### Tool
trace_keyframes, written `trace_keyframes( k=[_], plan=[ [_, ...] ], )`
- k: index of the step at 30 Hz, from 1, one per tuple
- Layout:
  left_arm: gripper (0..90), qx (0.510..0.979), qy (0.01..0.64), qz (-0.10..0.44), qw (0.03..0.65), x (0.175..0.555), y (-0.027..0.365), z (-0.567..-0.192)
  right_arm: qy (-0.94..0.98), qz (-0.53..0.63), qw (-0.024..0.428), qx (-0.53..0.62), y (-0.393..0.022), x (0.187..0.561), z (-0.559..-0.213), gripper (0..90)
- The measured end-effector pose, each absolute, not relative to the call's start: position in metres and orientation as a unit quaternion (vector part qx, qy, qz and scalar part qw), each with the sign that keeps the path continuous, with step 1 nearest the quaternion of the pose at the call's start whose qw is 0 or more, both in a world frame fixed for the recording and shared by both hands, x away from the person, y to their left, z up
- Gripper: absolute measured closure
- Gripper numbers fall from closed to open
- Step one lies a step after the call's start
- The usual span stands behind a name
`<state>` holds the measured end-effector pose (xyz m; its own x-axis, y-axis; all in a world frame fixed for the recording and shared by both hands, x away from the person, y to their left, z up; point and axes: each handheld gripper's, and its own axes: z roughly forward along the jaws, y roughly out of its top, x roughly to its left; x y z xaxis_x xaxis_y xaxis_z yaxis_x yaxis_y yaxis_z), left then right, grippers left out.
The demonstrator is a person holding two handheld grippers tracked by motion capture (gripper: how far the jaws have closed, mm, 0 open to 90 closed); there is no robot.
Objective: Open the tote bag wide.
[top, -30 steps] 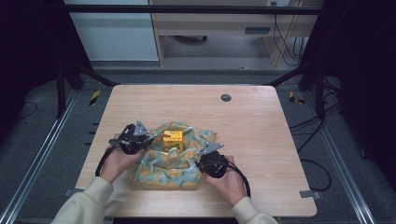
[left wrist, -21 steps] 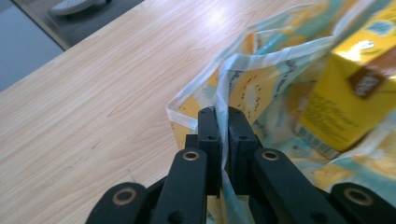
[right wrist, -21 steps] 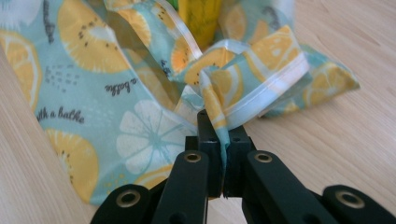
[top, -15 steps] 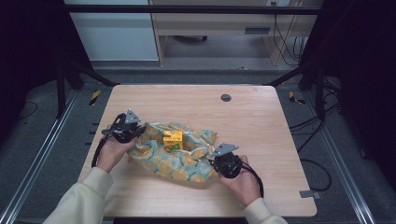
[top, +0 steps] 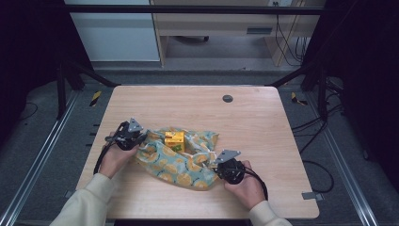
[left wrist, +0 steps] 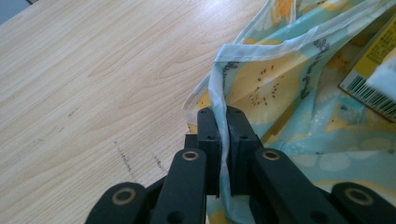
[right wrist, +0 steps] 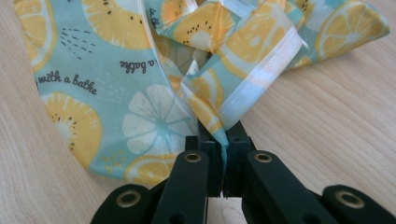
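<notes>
Stretching the cloth [top: 181, 162] wider than a second ago — our left gripper [top: 134, 135] and right gripper [top: 221, 162] each pinch a hem, box [top: 174, 139] seemingly on top.

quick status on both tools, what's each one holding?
Left tool: closed on an edge of the thin lemon-print turquoise cloth.
Right tool: closed on another edge of that cloth.

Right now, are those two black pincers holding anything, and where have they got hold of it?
Both hold the fruit-print cloth. The left gripper pinches a hemmed edge at the cloth's left end; the right gripper pinches a bunched hemmed edge at its right end.
</notes>
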<state>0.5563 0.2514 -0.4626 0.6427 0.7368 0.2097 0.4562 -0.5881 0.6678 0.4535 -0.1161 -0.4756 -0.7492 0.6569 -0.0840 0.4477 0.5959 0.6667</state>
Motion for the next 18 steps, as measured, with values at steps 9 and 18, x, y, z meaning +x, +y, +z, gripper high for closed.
trace_keyframes(
  k=[9,18],
  plan=[
    [87.2,0.860,0.345,0.245,0.284,0.556,0.253,-0.472,0.883,0.299,0.173,0.316,-0.117,0.458,-0.480,89.4],
    [89.4,0.865,0.343,0.247,0.269,0.557,0.253,-0.477,0.882,0.282,0.188,0.329,-0.124,0.467,-0.486,89.6]
  ],
)
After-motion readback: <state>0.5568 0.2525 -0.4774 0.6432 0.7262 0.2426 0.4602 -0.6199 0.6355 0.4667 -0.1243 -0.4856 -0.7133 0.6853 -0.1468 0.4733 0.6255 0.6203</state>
